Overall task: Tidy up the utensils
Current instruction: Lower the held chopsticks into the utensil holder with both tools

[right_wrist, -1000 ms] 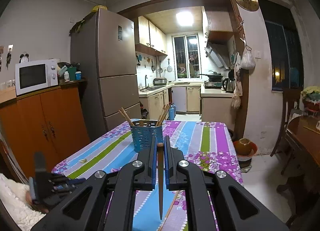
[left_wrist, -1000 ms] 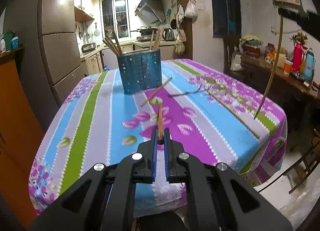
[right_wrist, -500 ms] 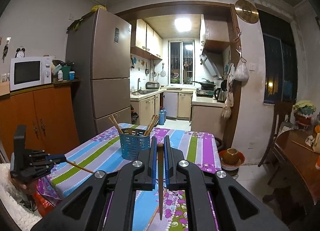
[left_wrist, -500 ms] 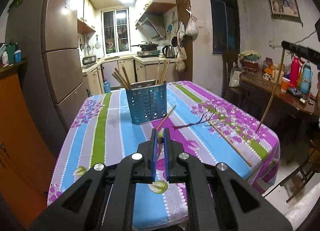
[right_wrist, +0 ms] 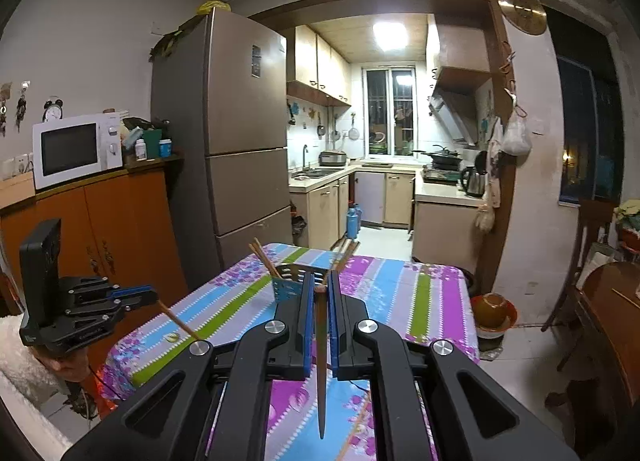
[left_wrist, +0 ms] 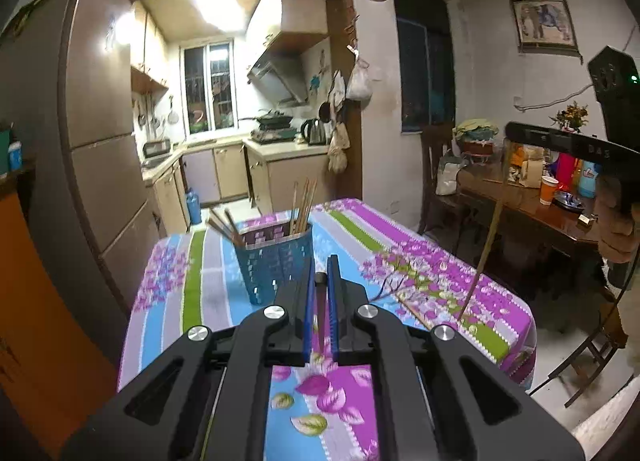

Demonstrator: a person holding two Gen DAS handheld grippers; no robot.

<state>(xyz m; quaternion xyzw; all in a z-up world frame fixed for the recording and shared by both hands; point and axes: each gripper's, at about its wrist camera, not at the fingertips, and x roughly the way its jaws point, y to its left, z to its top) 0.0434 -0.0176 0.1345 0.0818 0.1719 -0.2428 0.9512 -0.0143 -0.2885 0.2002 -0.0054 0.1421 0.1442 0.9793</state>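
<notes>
Chopsticks are the task's items, and both grippers carry one above the counter [left_wrist: 496, 301], which is covered by a striped, flowered cloth. The left hand-held gripper [left_wrist: 319, 285] is pressed together on a dark wooden chopstick [left_wrist: 320, 313] that runs back between its blue pads; in the right wrist view that same chopstick [right_wrist: 178, 319] slants down and to the right from the gripper's tip, off the left edge of the counter. The right hand-held gripper [right_wrist: 320, 287] is likewise pinched on a second chopstick [right_wrist: 321, 373], which hangs point-down between its fingers with its blunt end at the tips. From the left wrist view this chopstick [left_wrist: 482, 257] hangs well to the right, over the right side of the counter, under the other gripper and the hand that carries it.

A blue perforated utensil holder [left_wrist: 276, 261] stands upright on the far half of the counter, just past the left gripper's tips in that view. It already holds two bunches of chopsticks: darker ones [left_wrist: 226, 227] leaning left and paler ones [left_wrist: 304, 201] standing nearly upright on the right. One loose chopstick [left_wrist: 414, 313] lies flat on the cloth, right of the left gripper. Behind the counter, a tall fridge [right_wrist: 244, 133] stands to the left of the kitchen doorway.
</notes>
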